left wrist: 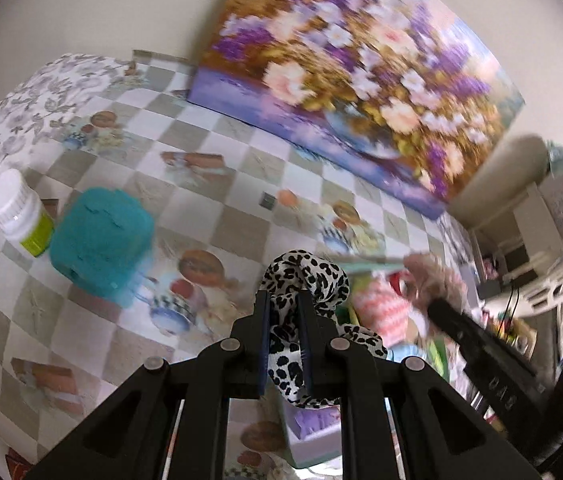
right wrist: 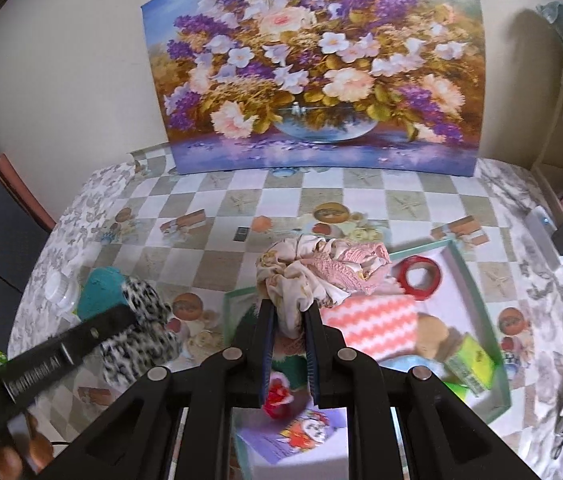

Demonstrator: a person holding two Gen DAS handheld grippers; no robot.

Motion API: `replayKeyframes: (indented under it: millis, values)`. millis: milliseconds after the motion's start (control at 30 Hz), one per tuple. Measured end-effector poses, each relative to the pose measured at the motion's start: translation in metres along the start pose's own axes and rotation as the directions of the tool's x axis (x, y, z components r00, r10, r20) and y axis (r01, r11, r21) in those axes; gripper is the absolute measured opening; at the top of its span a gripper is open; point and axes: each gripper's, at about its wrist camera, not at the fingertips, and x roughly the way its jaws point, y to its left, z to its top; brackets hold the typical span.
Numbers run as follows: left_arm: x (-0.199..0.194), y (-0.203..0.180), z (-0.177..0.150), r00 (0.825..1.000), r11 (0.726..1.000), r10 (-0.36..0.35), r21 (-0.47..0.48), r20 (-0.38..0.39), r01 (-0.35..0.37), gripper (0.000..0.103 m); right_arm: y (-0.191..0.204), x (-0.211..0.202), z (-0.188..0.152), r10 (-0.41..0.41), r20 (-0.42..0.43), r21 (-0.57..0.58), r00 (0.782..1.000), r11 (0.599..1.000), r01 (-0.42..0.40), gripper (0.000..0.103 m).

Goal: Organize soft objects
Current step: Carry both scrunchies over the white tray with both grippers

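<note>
Above the checked tablecloth [right wrist: 365, 196], a leopard-print scrunchie [left wrist: 305, 280] is clamped between the narrow jaws of the left gripper [left wrist: 284, 300], its loose loops hanging below the fingers [left wrist: 265, 320]. A cream and pink scrunchie [right wrist: 321, 272] is pinched in the same way by the right gripper [right wrist: 288, 312], over an open box [right wrist: 477, 280] in which a red tape roll [right wrist: 419, 276] and a pink zigzag cloth [right wrist: 377, 320] are seen. A teal block [left wrist: 99, 240] and a white-capped bottle [left wrist: 17, 212] are set side by side on the cloth. A flower painting [right wrist: 313, 80] is propped against the wall.
</note>
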Motion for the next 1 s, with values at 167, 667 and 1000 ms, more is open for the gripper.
replayKeyframes:
  millis: [167, 667, 1000]
  values:
    - [0.013, -0.034, -0.02, 0.999, 0.995, 0.002, 0.101, -0.036, 0.002, 0.013, -0.022, -0.006, -0.005, -0.033, 0.001, 0.017, 0.999, 0.999, 0.033, 0.015]
    - [0.045, -0.086, -0.056, 0.992, 0.969, -0.002, 0.244, -0.127, 0.033, 0.014, -0.136, 0.014, -0.026, -0.104, -0.094, 0.264, 0.99, 0.956, 0.125, 0.015]
    - [0.092, -0.097, -0.075, 0.975, 0.953, 0.086, 0.303, -0.205, -0.02, 0.015, -0.132, 0.053, -0.041, -0.049, -0.201, 0.249, 0.978, 0.963, 0.1, 0.015]
